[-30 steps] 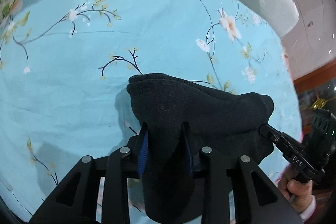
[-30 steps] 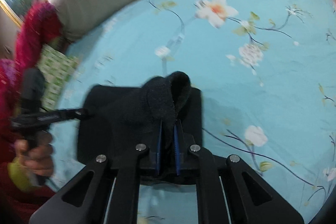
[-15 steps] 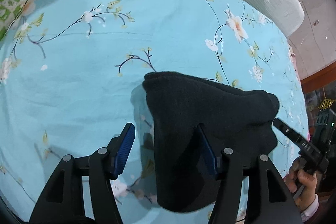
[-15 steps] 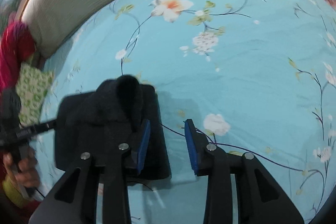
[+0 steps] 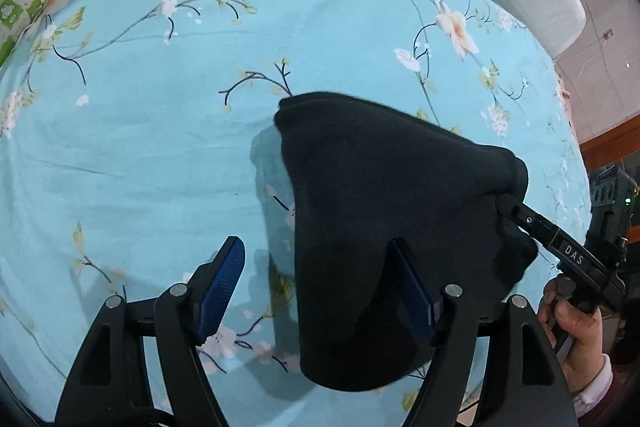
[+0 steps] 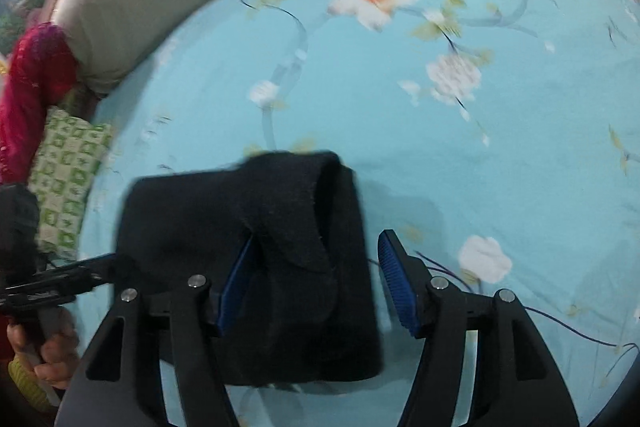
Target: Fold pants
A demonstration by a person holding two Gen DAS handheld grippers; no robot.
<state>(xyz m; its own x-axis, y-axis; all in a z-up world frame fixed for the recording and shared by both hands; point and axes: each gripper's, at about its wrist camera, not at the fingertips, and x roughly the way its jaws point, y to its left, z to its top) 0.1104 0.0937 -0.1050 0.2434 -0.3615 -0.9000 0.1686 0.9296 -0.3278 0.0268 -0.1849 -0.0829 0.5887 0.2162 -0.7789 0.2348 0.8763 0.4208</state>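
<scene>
Gaping wide, the left hand-held gripper (image 5: 320, 291) and right hand-held gripper (image 6: 316, 287) grip nothing; folded pants (image 5: 392, 219) lie on the bed (image 5: 160, 147), draped against 1 inner pad of each.

black pants (image 5: 384, 219), turquoise floral sheet (image 5: 160, 155)

The right wrist view is motion-blurred, so the flowers on the bed sheet (image 6: 460, 115) smear. The black pants (image 6: 256, 239) cover part of the right hand-held gripper's (image 6: 316, 283) left pad. In the left wrist view the pants (image 5: 384, 211) hide the tip of the other gripper's finger (image 5: 560, 247). A red garment (image 6: 28, 95) is cut off at the left edge.
</scene>
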